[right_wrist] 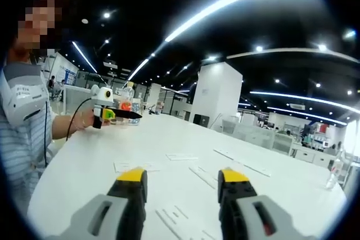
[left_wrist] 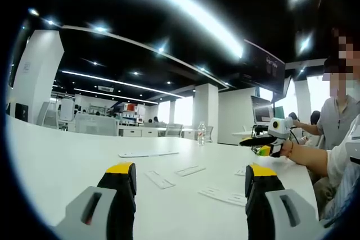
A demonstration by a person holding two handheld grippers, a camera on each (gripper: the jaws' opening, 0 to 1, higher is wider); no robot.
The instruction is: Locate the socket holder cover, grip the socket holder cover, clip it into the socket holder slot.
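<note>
White flat strips (left_wrist: 160, 180) (the covers and holders, hard to tell apart) lie on the white counter (left_wrist: 67, 155). The left hand-held gripper (left_wrist: 191, 175) and the right hand-held gripper (right_wrist: 183, 179) both hover above it, jaws wide, holding nothing.

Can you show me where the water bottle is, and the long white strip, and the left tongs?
water bottle (left_wrist: 201, 132): left gripper view, its body.
long white strip (left_wrist: 148, 153): left gripper view, its middle.
left tongs (left_wrist: 191, 175): left gripper view, between the tips.
</note>
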